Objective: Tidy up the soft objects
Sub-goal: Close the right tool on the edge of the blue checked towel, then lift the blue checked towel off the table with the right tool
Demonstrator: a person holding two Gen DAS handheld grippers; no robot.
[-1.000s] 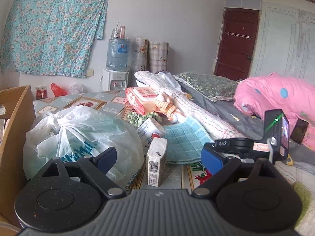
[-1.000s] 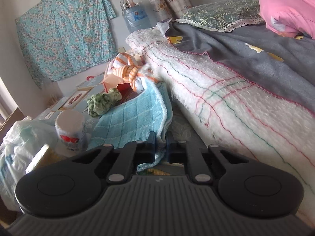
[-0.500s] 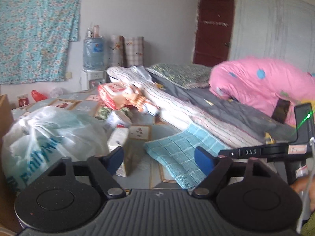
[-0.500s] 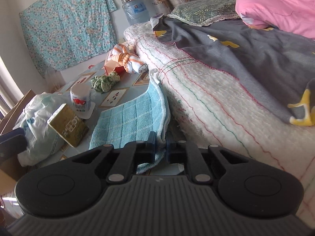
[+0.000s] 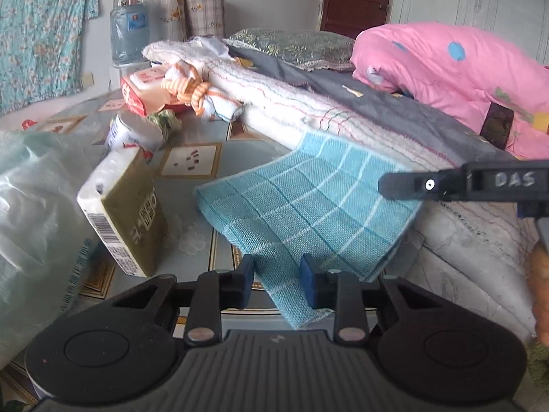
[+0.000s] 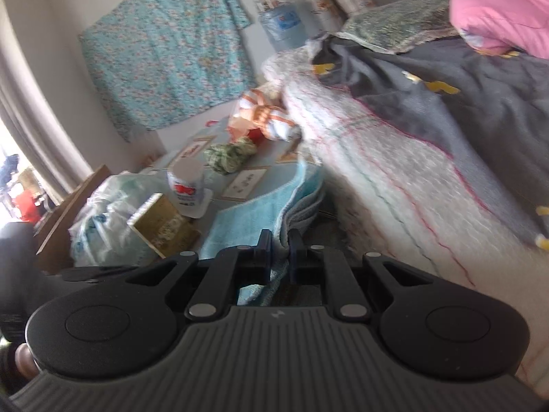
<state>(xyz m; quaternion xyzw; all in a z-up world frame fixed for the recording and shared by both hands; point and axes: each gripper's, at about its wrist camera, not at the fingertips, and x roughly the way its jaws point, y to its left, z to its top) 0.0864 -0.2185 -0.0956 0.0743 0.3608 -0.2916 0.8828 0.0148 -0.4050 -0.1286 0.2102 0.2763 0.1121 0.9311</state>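
Since a second back, the left gripper (image 5: pixel 276 281) had dropped down and swung in on the light blue checked woven towel (image 5: pixel 308 202), and its jaws were closing with the towel's lower corner hanging between the blue pads, not pinched yet as far as I could see. Biggest stuff first: the bed with the white fuzzy striped blanket (image 5: pixel 308 110) ran along the right, with a pink dotted quilt (image 5: pixel 446 65) heaped on it, and a pale crinkly plastic bag (image 5: pixel 31 206) sat at the left on the patterned floor (image 5: pixel 192 161). So the towel was stretched in the air between floor and bed edge, its far corner clamped tight in the right gripper (image 6: pixel 280 252), jaws fully closed on the cloth. Smaller bits nearby: an olive and white carton (image 5: pixel 127 213) leaning by the bag, an orange-striped knotted cloth (image 5: pixel 192 89), and a green scrunched rag (image 5: pixel 164 120). Looked to me like the spread-it-out step before folding; next move probably needs the left to finish its pinch on that corner, then both pull the towel taut and level.
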